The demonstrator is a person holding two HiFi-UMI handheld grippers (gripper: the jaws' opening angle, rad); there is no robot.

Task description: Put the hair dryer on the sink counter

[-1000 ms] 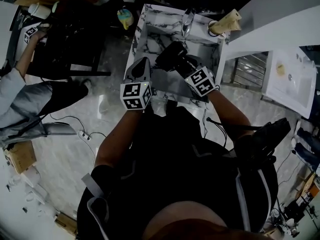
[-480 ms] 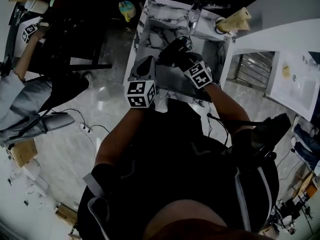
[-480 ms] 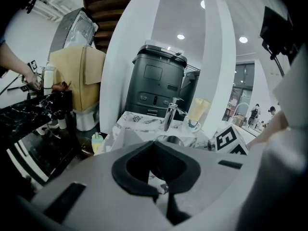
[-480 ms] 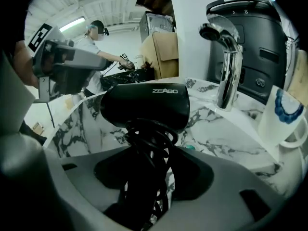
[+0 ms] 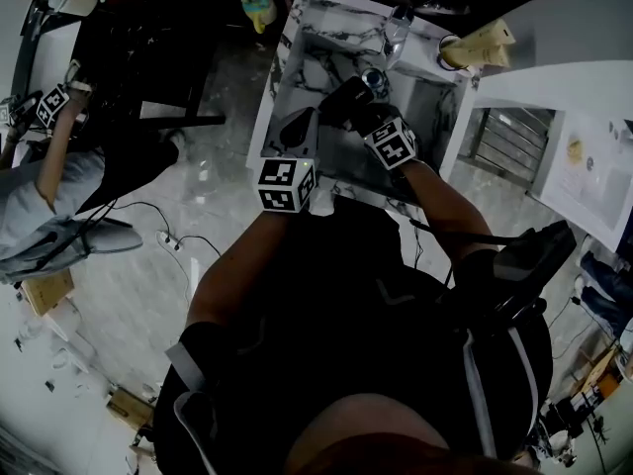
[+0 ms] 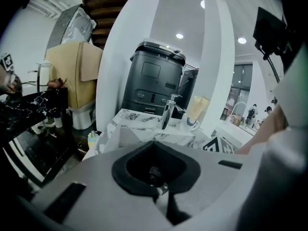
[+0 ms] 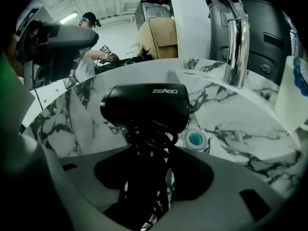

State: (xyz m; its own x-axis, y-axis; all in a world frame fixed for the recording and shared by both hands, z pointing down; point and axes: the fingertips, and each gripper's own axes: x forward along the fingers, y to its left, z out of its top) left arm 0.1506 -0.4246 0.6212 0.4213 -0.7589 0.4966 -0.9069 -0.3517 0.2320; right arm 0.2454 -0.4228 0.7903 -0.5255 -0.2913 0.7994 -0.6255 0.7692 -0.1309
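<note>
The black hair dryer (image 7: 144, 107) hangs low over the basin of the marble sink counter (image 7: 231, 124), with its cord wound round the handle. My right gripper (image 7: 149, 186) is shut on that handle. From the head view the hair dryer (image 5: 344, 100) and right gripper (image 5: 361, 115) sit over the basin, close to the drain (image 5: 373, 77). My left gripper (image 5: 297, 129) hovers at the sink counter's (image 5: 292, 38) front left edge. Its jaws meet with nothing between them, as the left gripper (image 6: 161, 189) view shows.
A chrome faucet (image 7: 238, 47) rises at the back of the basin, with a cup (image 5: 475, 46) beside it on the rim. A small bottle (image 5: 259, 6) stands on the floor to the left. Another person (image 5: 49, 156) works at a dark table, and cables (image 5: 178, 240) lie on the floor.
My right gripper has carried the hair dryer farther over the basin toward the drain. The left gripper moved forward a little beside it.
</note>
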